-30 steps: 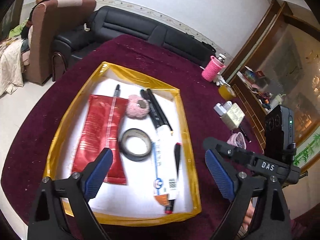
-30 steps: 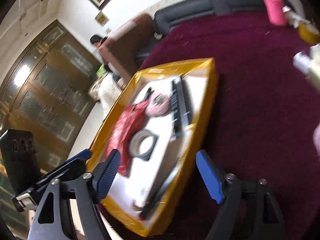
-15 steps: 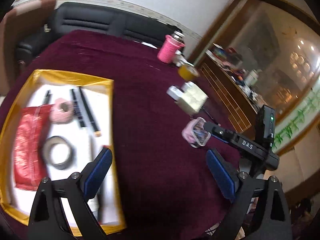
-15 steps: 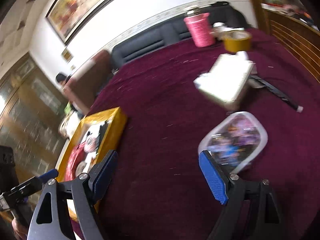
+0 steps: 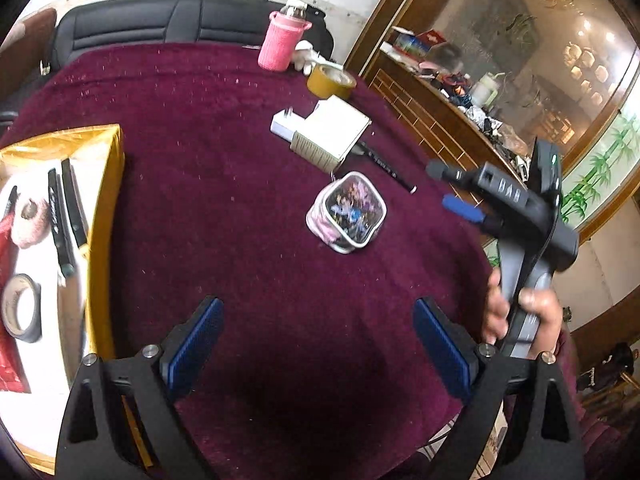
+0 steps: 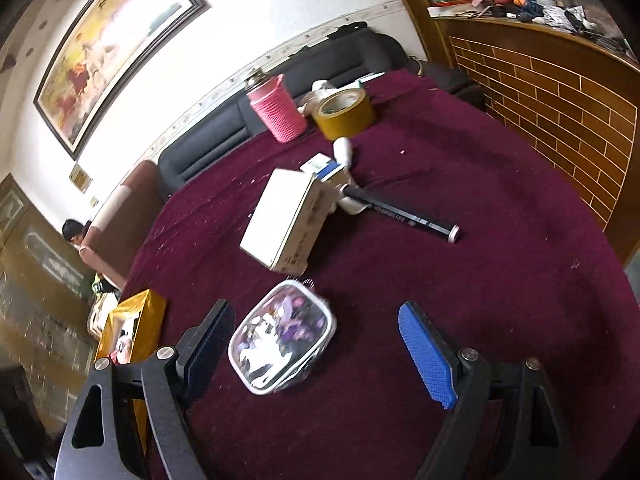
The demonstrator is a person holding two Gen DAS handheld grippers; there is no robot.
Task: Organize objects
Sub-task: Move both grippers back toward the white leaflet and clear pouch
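A small clear pouch with cartoon print [image 5: 347, 213] lies on the maroon tablecloth [image 5: 224, 152]. In the right wrist view the pouch [image 6: 282, 344] lies between my open right fingers, near the left one; the right gripper [image 6: 320, 348] is empty. My left gripper [image 5: 316, 348] is open and empty, hovering over bare cloth short of the pouch. The right gripper [image 5: 460, 196] shows in the left wrist view right of the pouch. The gold-rimmed tray [image 5: 105, 184] at the left holds pens, a black tape roll [image 5: 20, 312], a pink ball and a red packet.
A white box [image 6: 290, 218], a white charger [image 5: 285, 125] and a black pen [image 6: 404, 214] lie beyond the pouch. A yellow tape roll [image 6: 345, 110] and a pink-sleeved bottle [image 6: 276, 108] stand at the far edge. A wooden counter [image 6: 552, 92] borders the right.
Both grippers have swung right, from over the tray to the pouch area. The right gripper has come down around the pouch. Both stay open.
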